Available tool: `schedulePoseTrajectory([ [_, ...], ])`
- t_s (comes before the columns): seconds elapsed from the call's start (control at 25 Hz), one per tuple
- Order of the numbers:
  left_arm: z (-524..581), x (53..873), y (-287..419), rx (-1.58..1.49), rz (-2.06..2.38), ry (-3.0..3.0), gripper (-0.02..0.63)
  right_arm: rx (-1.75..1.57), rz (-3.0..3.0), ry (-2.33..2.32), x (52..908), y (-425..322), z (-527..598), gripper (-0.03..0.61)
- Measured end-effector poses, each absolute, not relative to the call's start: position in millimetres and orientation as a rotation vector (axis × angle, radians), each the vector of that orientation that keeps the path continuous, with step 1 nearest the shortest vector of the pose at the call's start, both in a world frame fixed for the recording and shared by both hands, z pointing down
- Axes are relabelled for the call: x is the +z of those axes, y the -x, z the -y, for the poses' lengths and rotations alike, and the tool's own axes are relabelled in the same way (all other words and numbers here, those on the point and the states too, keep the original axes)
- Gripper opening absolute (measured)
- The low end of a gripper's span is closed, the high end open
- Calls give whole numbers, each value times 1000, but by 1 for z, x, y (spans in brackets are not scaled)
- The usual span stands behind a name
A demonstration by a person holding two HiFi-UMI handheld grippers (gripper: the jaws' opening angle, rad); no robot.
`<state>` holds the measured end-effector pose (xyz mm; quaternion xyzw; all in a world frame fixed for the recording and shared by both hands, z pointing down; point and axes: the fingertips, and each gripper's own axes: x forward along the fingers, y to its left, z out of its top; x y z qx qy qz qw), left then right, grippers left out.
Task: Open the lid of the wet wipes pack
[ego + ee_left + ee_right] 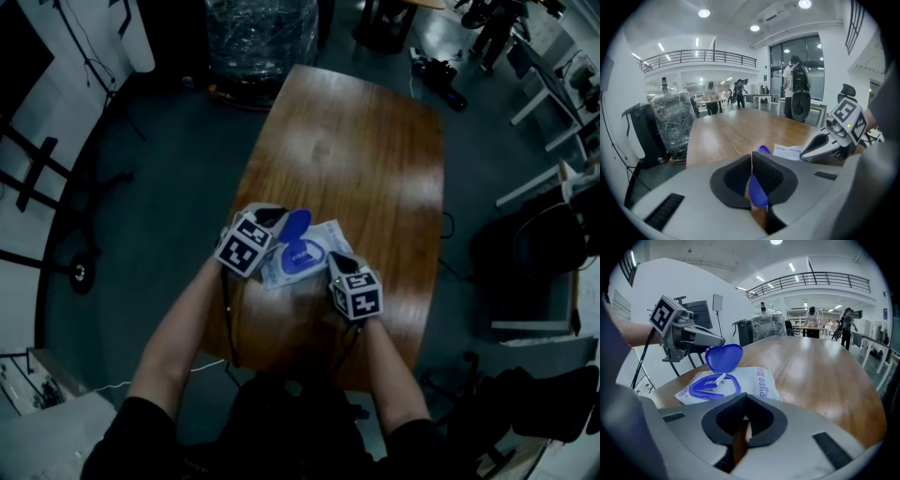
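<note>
We cannot read the blue print (762,381) on the wet wipes pack (749,375). The pack lies on the worktop (375,169) just ahead of our right tool (744,420), which is closed and empty. Our left tool (757,180) pinches the raised lid (723,357).

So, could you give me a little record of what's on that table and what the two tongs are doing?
surface: wooden table
item: wet wipes pack, lying flat
lid: blue, flipped up, open
left tongs: closed on the lid's edge
right tongs: closed, by the pack's near edge; grip on it unclear
</note>
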<state>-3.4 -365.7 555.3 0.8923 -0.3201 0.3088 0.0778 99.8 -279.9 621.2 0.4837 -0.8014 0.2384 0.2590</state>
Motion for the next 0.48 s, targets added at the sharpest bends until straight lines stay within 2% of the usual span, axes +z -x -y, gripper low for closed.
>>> schedulePoseTrajectory([
  [0.2, 386, 564, 28, 976, 1203, -2615, 12, 618, 2150, -1336, 619, -99, 280, 11],
  [0.48, 381, 526, 49, 764, 1369, -2617, 12, 565, 2202, -1446, 578, -95, 274, 11],
])
